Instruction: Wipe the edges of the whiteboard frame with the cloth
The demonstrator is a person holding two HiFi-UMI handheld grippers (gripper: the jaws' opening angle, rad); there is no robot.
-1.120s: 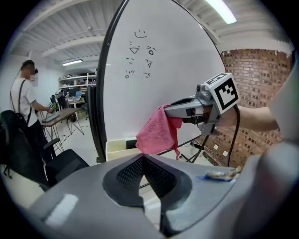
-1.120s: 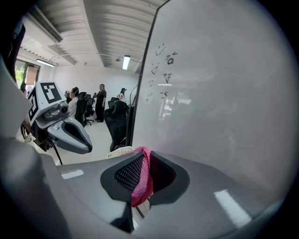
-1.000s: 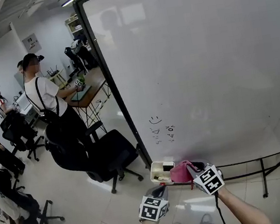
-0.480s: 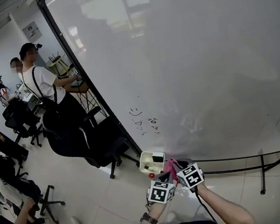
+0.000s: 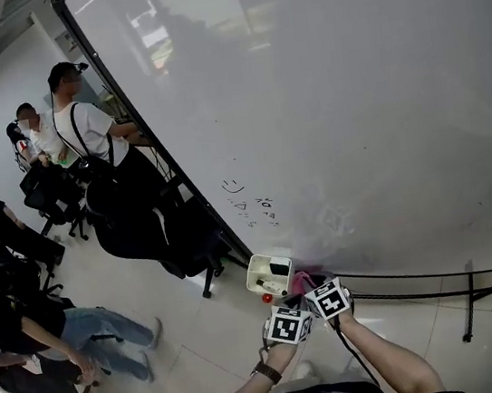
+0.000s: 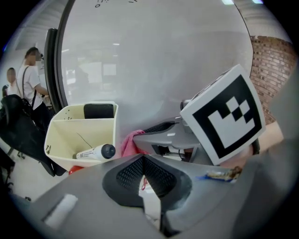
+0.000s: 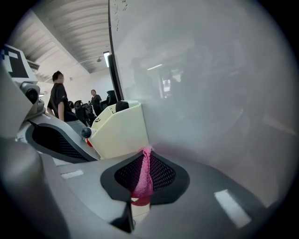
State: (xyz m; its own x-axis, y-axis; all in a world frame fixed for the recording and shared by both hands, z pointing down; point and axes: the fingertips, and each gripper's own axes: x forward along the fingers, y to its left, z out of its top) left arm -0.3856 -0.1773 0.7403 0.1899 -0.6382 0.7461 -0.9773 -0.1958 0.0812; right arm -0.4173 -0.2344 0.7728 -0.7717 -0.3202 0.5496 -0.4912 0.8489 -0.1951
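1. Head view: the left gripper (image 5: pixel 286 309) and the right gripper (image 5: pixel 309 288) are shown close together at the foot of a large whiteboard (image 5: pixel 352 111). Its black frame (image 5: pixel 136 107) is seen running down the left side and along the bottom.
2. A pink cloth (image 5: pixel 300 281) is held at the board's lower edge, just right of a cream tray (image 5: pixel 256 274) that is hung on the board.
3. In the right gripper view the jaws are seen clamped on the cloth (image 7: pixel 144 173). A thin fold is pinched between the pads, and its tip is pointed at the board beside the tray's corner. Contact with the frame cannot be confirmed.
4. In the left gripper view the jaws are shown closed tip to tip, and nothing gripped can be made out. The right gripper's marker cube (image 6: pixel 224 116) is seen just ahead, with the cloth beyond it.
5. A marker (image 6: pixel 96 152) is seen lying inside the tray, and a black eraser (image 6: pixel 98 111) is set at its back.
6. Several people (image 5: pixel 90 132) and office chairs (image 5: pixel 131 226) are pictured to the left of the board.
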